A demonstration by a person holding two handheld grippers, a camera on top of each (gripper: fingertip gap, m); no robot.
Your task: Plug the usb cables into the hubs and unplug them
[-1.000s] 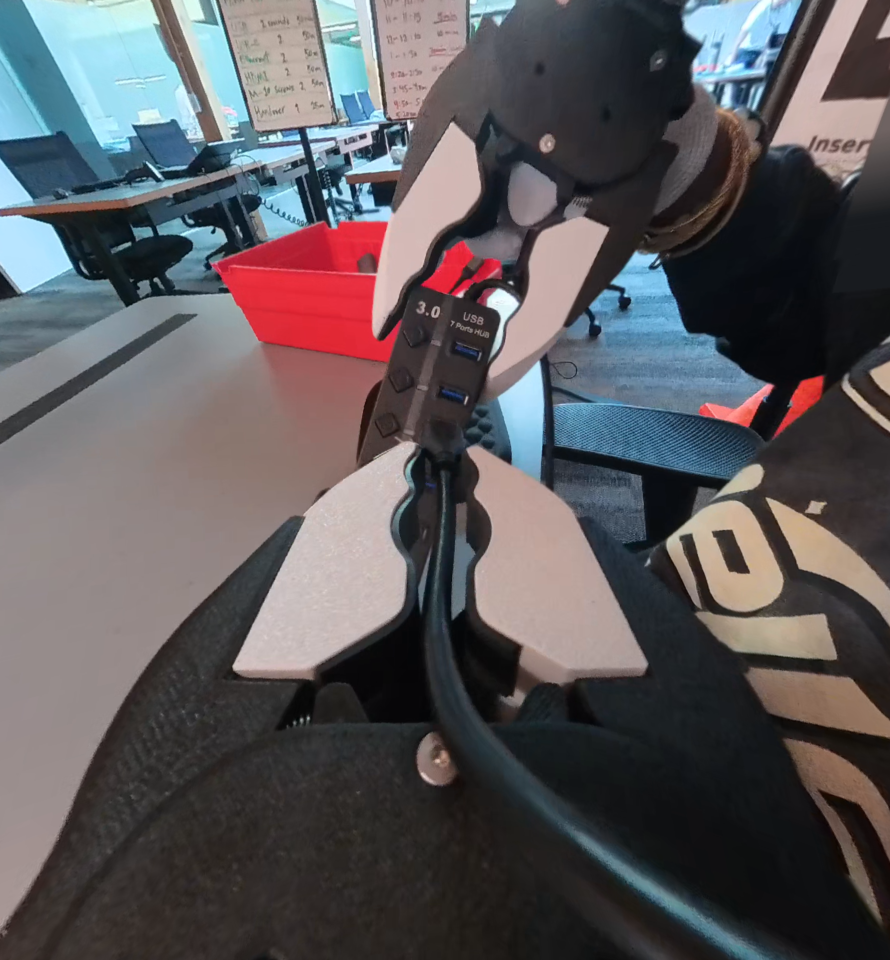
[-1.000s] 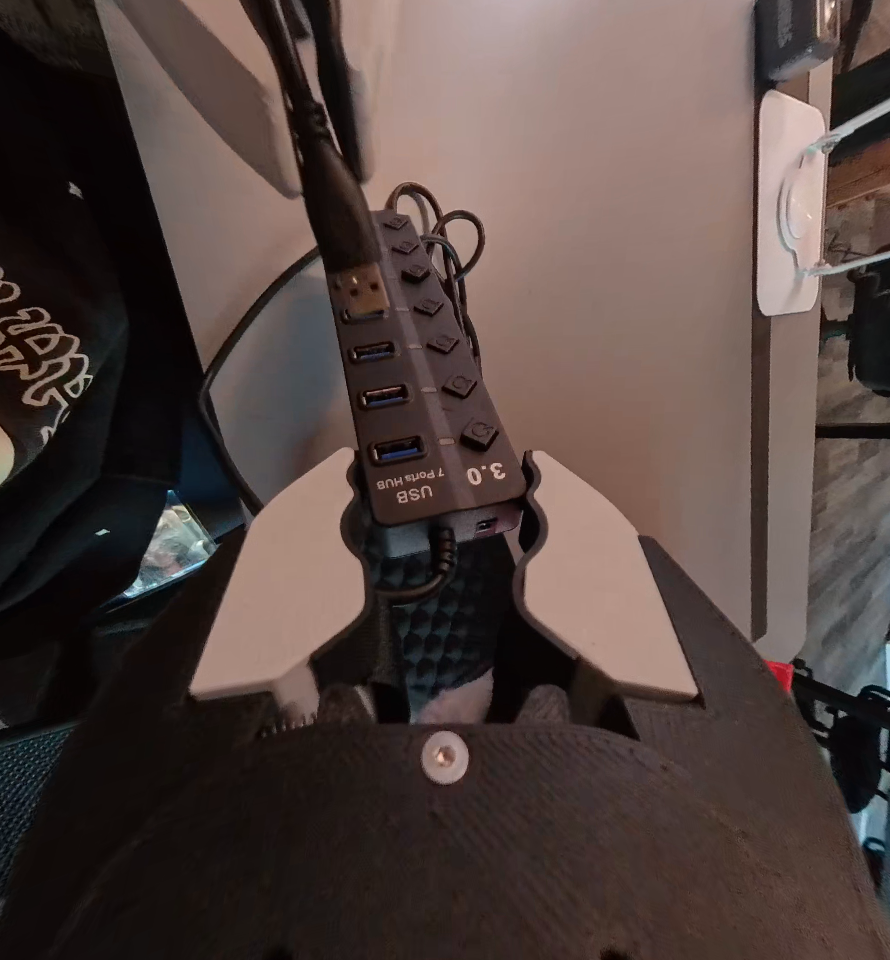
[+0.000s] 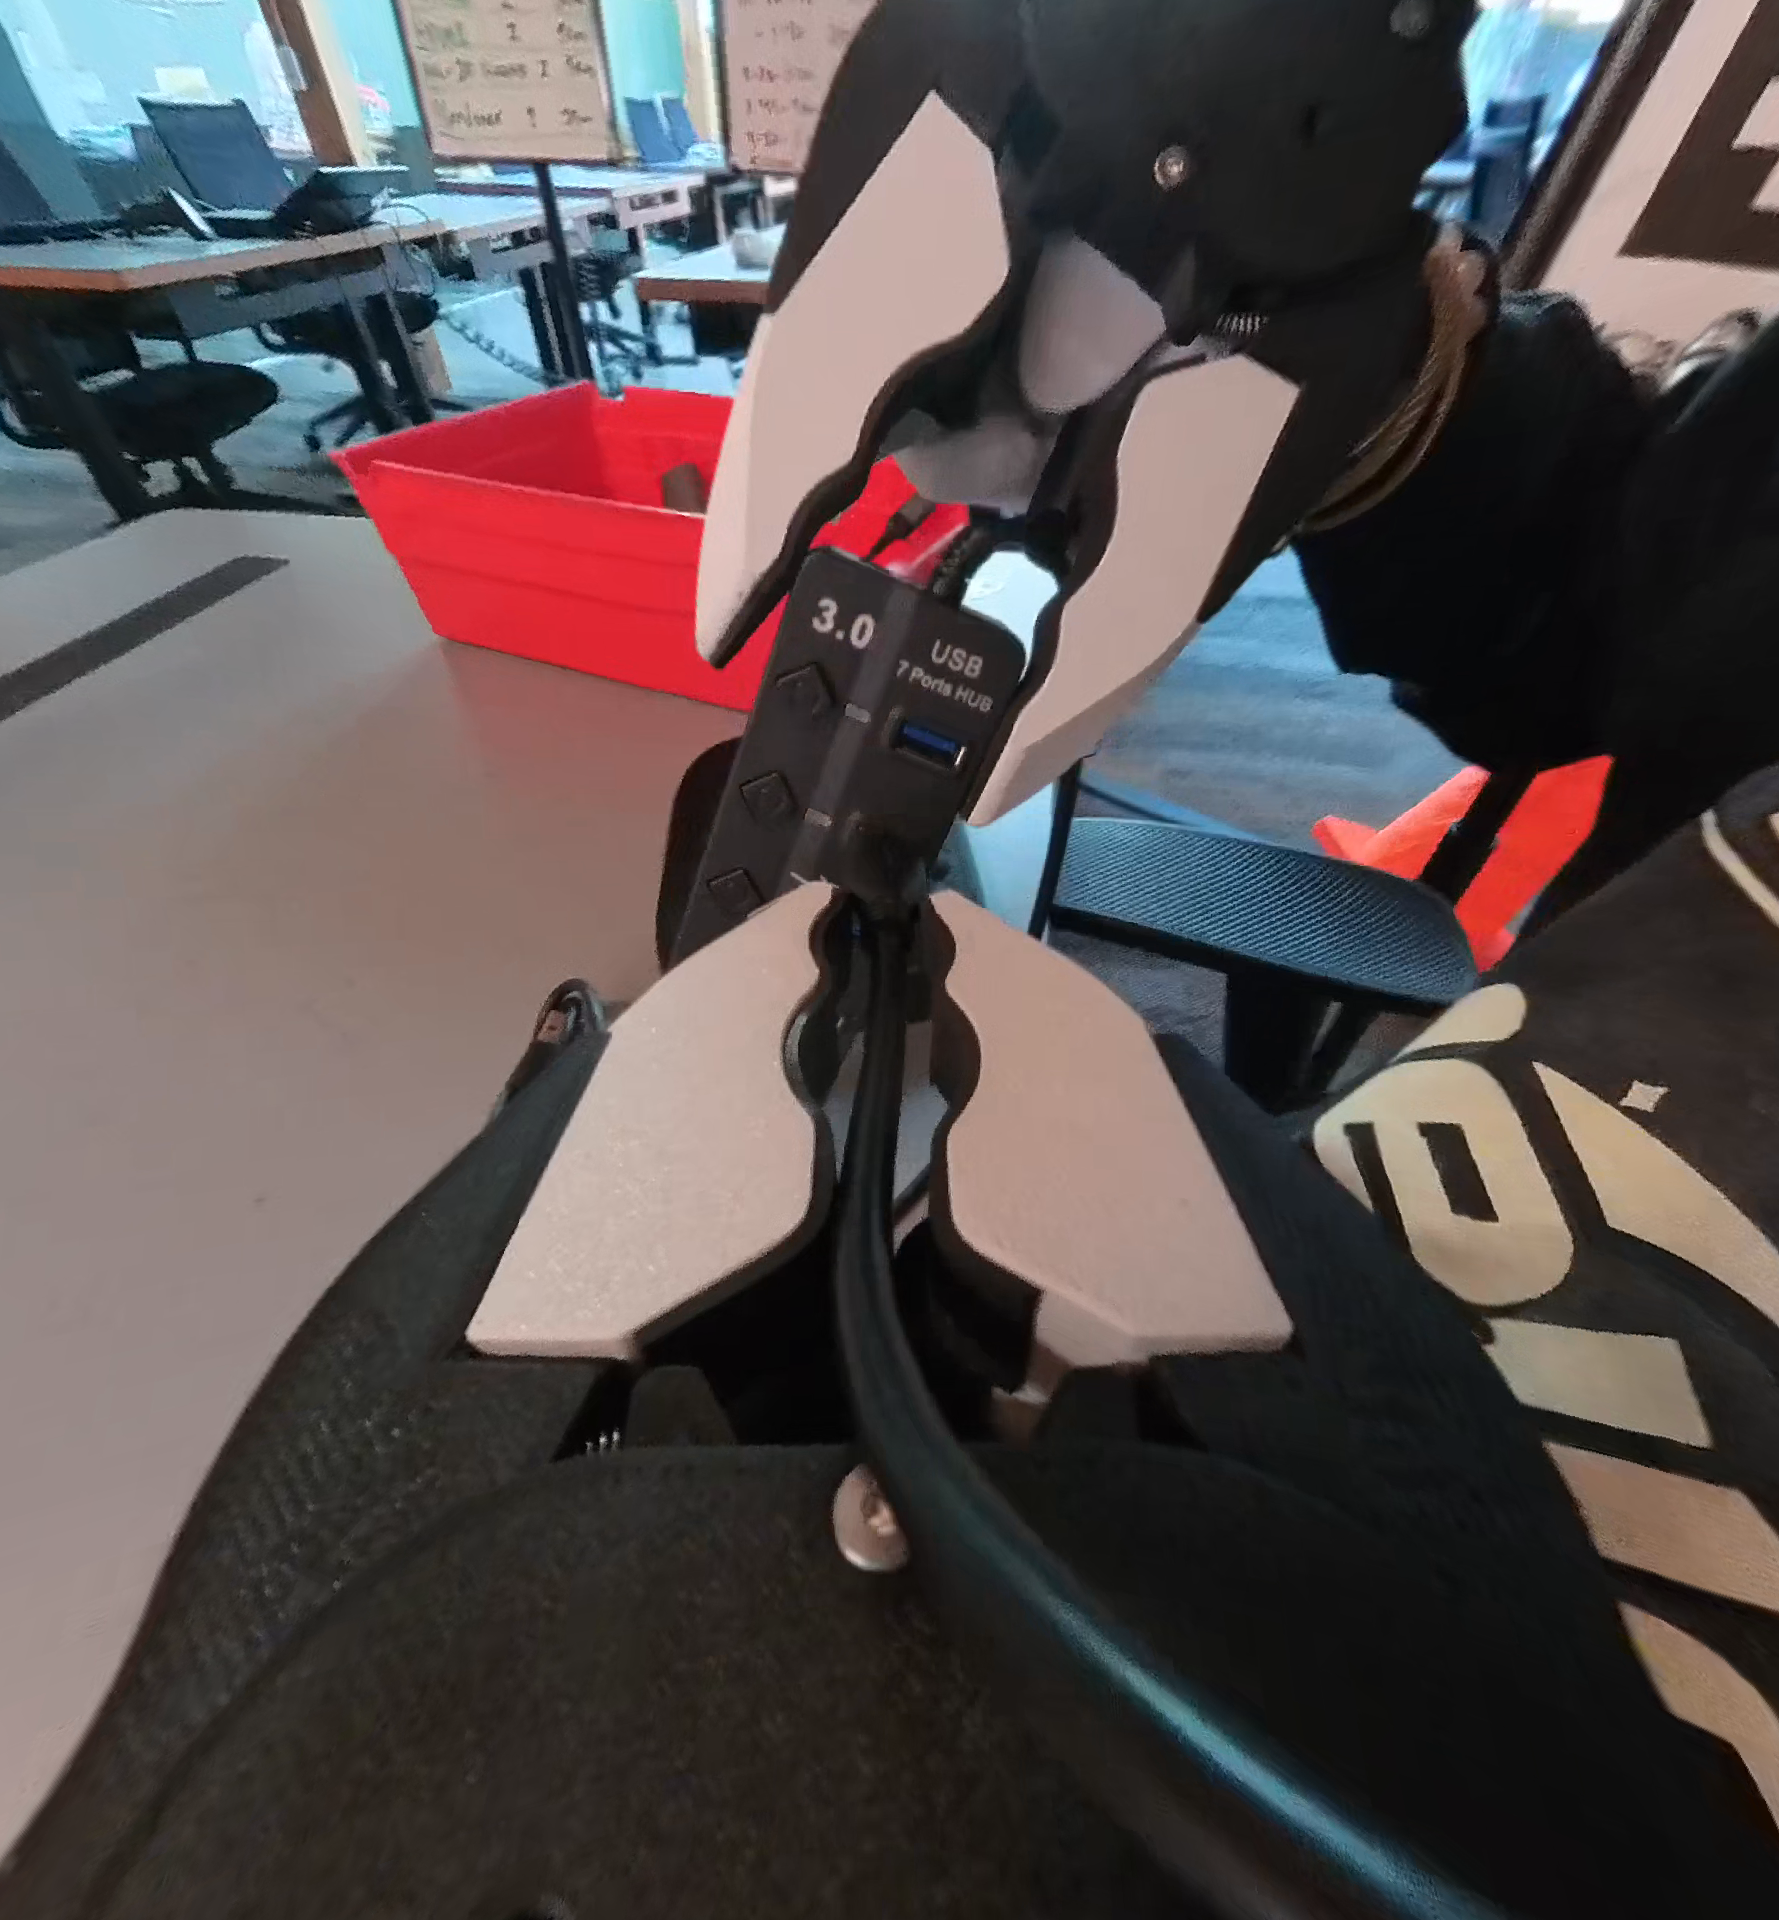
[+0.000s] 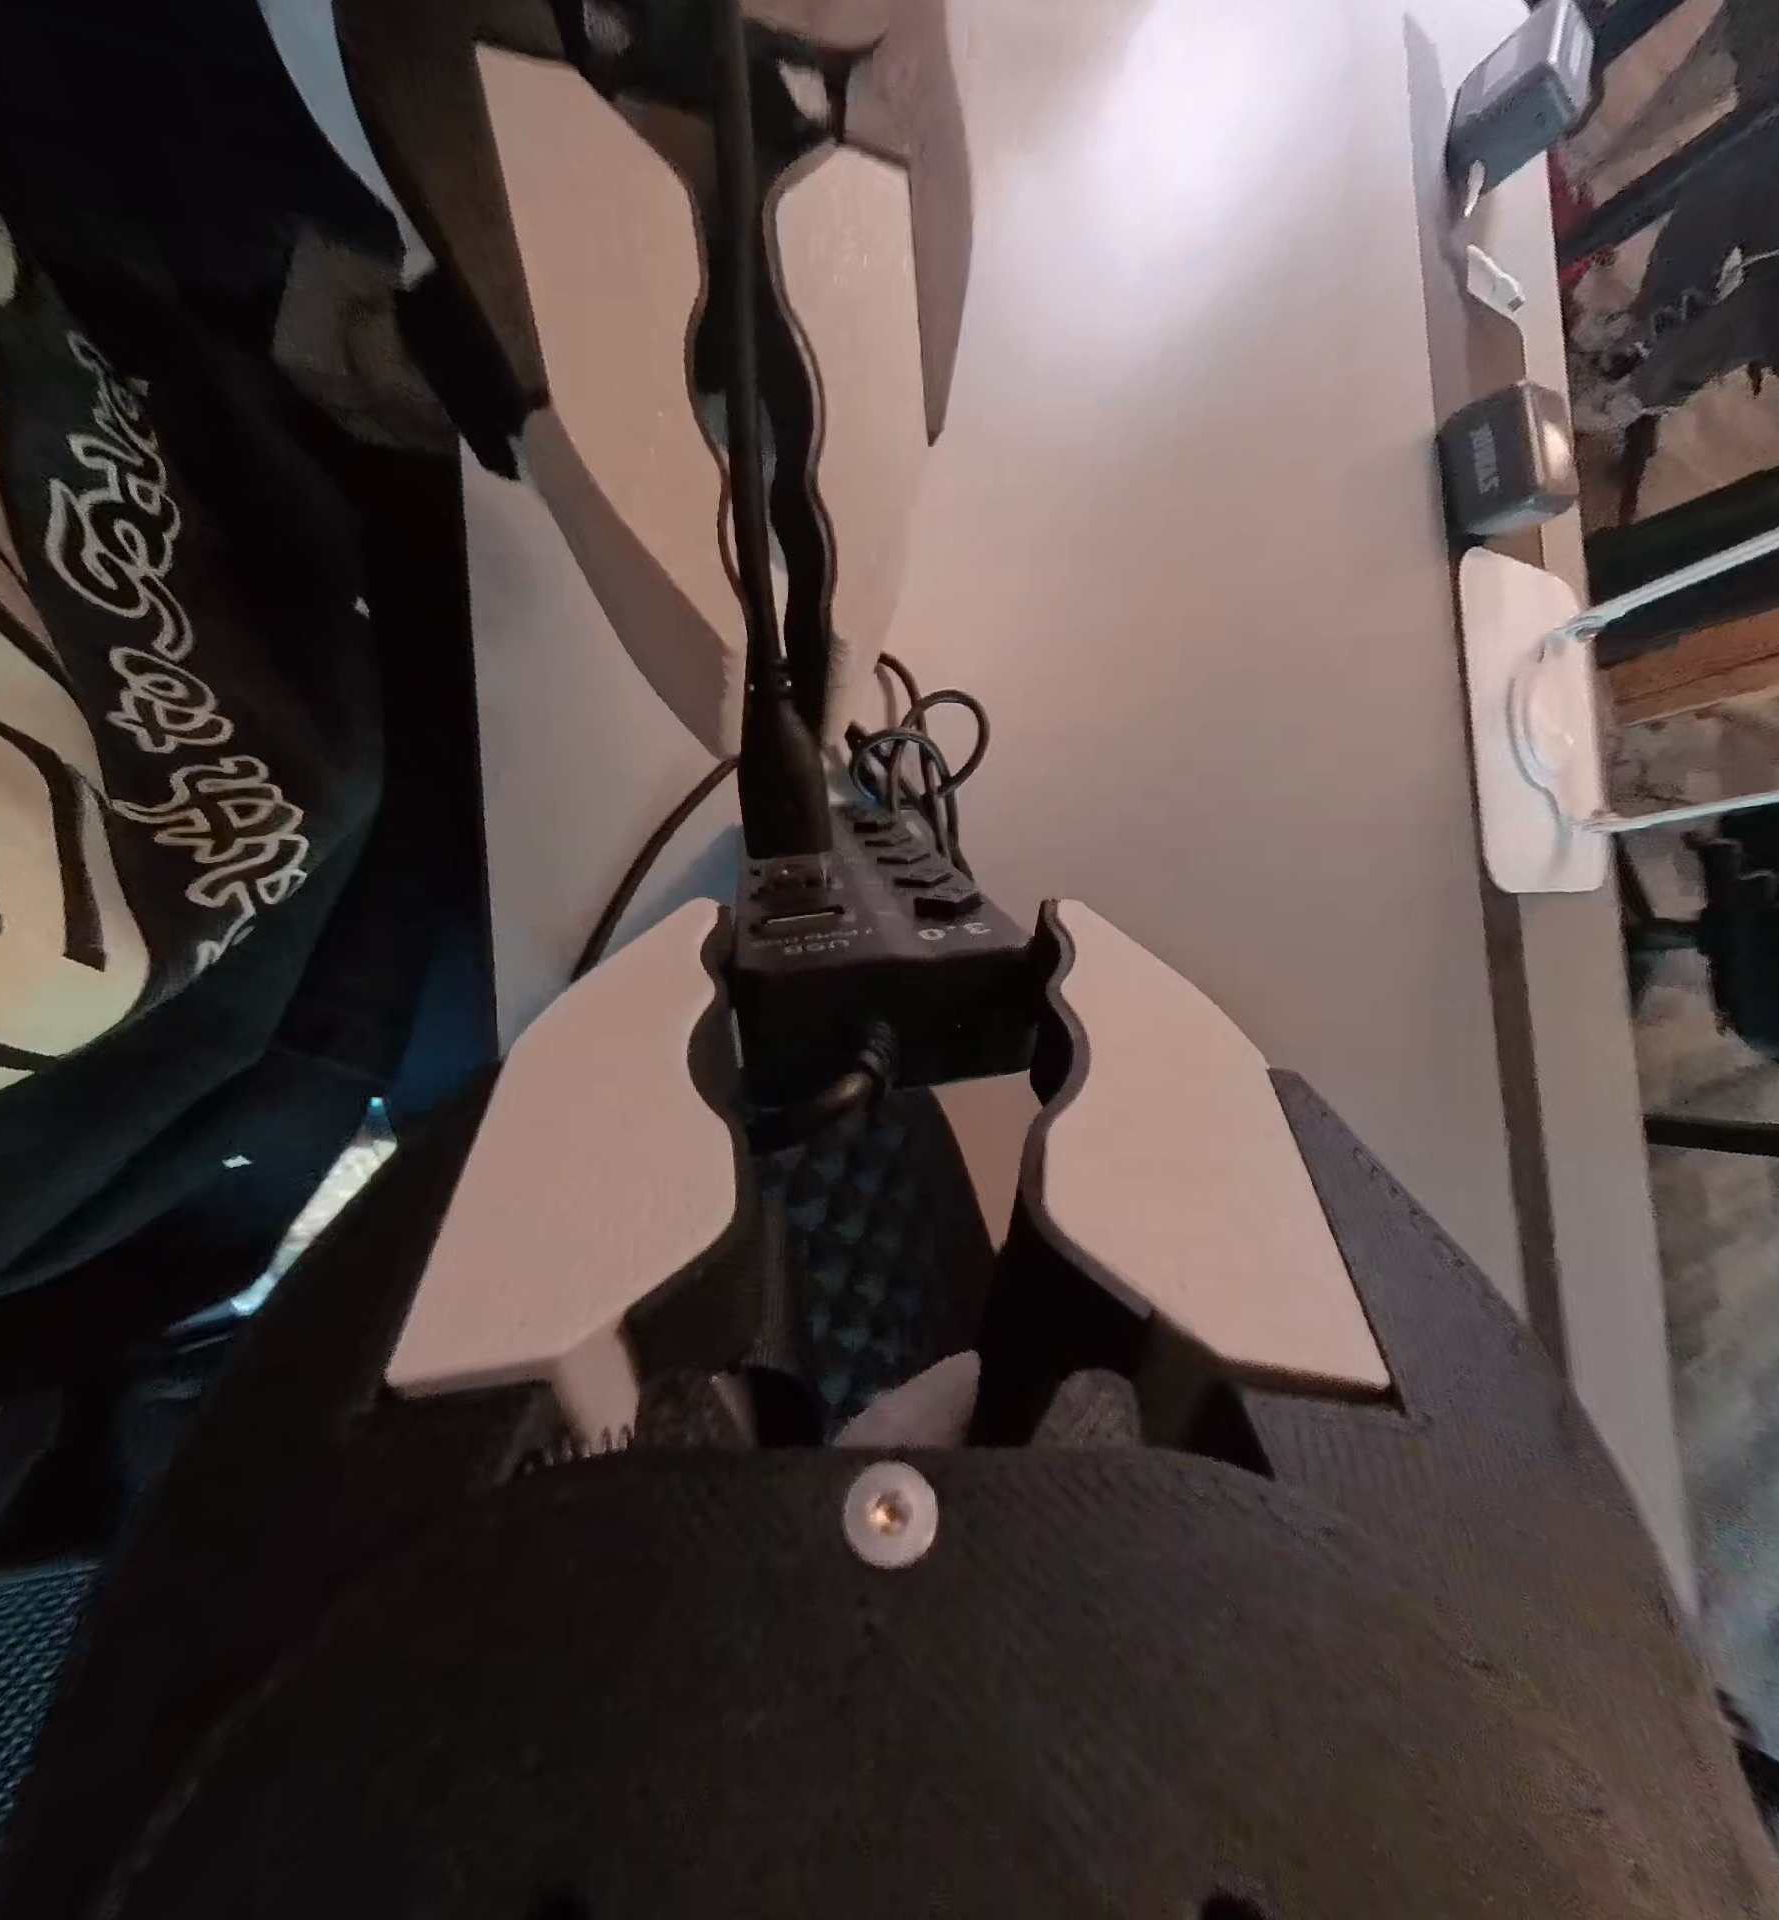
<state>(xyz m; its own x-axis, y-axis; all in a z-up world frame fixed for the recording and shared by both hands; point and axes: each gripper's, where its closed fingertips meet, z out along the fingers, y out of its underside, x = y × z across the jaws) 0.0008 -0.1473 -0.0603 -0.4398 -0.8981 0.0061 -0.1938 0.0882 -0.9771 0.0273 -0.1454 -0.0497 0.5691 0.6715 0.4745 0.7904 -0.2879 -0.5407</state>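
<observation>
A black seven-port USB hub (image 3: pixel 843 717) is held in the air above the grey table (image 3: pixel 241 883). My right gripper (image 3: pixel 864 727) comes in from above and is shut on the hub's labelled end; it also shows in the right wrist view (image 4: pixel 880 925), clamped on the hub (image 4: pixel 895 987). My left gripper (image 3: pixel 880 914) is shut on a thick black USB cable (image 3: pixel 874 1143) just behind its plug. The plug (image 4: pixel 786 779) meets the hub at the second port from the labelled end. One blue port (image 3: pixel 926 743) stays free. I cannot tell how deep the plug sits.
A red bin (image 3: pixel 552 540) stands at the table's far side. A black office chair (image 3: pixel 1249 904) and an orange cone (image 3: pixel 1436 831) are off the table's right edge. A person's black printed clothing (image 3: pixel 1591 1247) is close on the right. Thin coiled wire (image 4: pixel 926 748) lies past the hub. My left and right fingertips are right by each other.
The plug has moved along the hub towards its labelled end: several free ports lay before it, now one. Both grippers are closer together and the hub is tilted flatter in the right wrist view.
</observation>
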